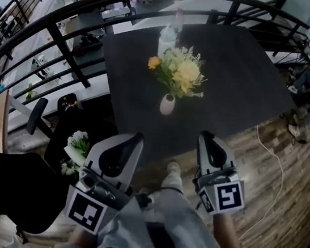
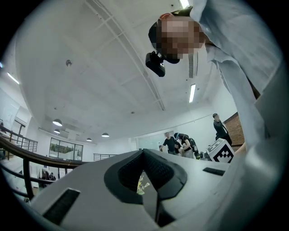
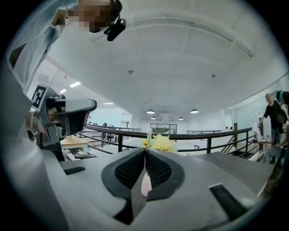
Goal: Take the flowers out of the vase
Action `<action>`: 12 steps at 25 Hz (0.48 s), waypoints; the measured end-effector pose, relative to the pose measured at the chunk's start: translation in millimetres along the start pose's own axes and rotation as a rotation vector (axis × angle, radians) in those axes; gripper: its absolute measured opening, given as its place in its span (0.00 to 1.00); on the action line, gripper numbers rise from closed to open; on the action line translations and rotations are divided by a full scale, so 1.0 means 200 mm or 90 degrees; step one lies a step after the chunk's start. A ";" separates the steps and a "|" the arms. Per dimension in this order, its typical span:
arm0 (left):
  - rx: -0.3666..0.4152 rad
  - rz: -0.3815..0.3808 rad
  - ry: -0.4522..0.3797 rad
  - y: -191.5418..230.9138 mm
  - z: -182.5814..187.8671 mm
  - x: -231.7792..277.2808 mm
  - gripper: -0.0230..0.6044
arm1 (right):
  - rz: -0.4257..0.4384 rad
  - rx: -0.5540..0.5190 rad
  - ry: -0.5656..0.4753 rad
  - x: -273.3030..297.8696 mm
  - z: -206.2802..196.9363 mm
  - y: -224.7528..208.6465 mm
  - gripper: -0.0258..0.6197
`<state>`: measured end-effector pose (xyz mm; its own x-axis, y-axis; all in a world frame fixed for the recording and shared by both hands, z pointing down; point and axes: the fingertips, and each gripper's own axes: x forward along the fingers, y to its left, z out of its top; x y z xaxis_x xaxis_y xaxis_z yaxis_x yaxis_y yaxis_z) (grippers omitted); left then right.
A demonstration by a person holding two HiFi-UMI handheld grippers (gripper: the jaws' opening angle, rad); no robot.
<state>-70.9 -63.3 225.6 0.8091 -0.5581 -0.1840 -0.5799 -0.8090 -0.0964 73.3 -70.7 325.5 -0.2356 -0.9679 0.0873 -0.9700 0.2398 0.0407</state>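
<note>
A small pale vase [image 1: 168,104] stands on the dark table [image 1: 240,87] and holds a bunch of yellow and orange flowers [image 1: 179,72]. Both grippers hover short of the table's near edge, pointing at the vase and apart from it. My left gripper [image 1: 136,138] is shut with nothing in it; in the left gripper view its tips [image 2: 142,150] meet, and a bit of the flowers [image 2: 142,182] shows behind them. My right gripper [image 1: 207,136] is shut and empty too. Its view has the flowers [image 3: 160,142] just above the closed tips [image 3: 145,149] and the vase [image 3: 145,182] behind the jaws.
A clear bottle [image 1: 167,36] stands on the table behind the flowers. A black railing [image 1: 58,38] curves round the table's far and left sides. White flowers [image 1: 78,141] lie low at the left by a black chair [image 1: 36,115]. A white cable [image 1: 270,160] crosses the wooden floor. People stand far off [image 2: 180,143].
</note>
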 end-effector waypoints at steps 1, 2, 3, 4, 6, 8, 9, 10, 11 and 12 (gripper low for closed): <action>0.000 0.008 0.003 0.02 -0.01 0.01 0.04 | 0.010 0.001 0.003 0.03 0.00 -0.01 0.05; 0.000 0.017 0.007 0.03 -0.02 0.03 0.04 | 0.021 0.000 0.008 0.07 -0.01 -0.02 0.05; 0.000 0.025 0.010 0.05 -0.02 0.04 0.04 | 0.034 -0.001 0.015 0.10 -0.02 -0.03 0.09; 0.000 0.034 0.012 0.07 -0.03 0.06 0.04 | 0.047 -0.003 0.024 0.13 -0.03 -0.04 0.16; 0.001 0.052 0.011 0.10 -0.04 0.09 0.04 | 0.063 -0.001 0.040 0.19 -0.06 -0.07 0.21; 0.004 0.070 0.011 0.14 -0.05 0.13 0.04 | 0.074 0.005 0.055 0.25 -0.09 -0.11 0.26; 0.005 0.077 0.011 0.15 -0.05 0.15 0.04 | 0.079 0.009 0.060 0.28 -0.10 -0.13 0.30; 0.007 0.084 0.010 0.16 -0.05 0.17 0.04 | 0.084 0.015 0.065 0.31 -0.11 -0.14 0.34; 0.008 0.091 0.009 0.18 -0.05 0.18 0.04 | 0.090 0.019 0.070 0.33 -0.12 -0.16 0.37; 0.009 0.098 0.009 0.19 -0.05 0.20 0.04 | 0.098 0.022 0.075 0.36 -0.13 -0.17 0.38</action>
<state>-59.2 -117.9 224.5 0.7116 -0.6781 -0.1840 -0.6986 -0.7109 -0.0817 90.7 -146.4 355.8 -0.3738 -0.9043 0.2062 -0.9253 0.3789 -0.0159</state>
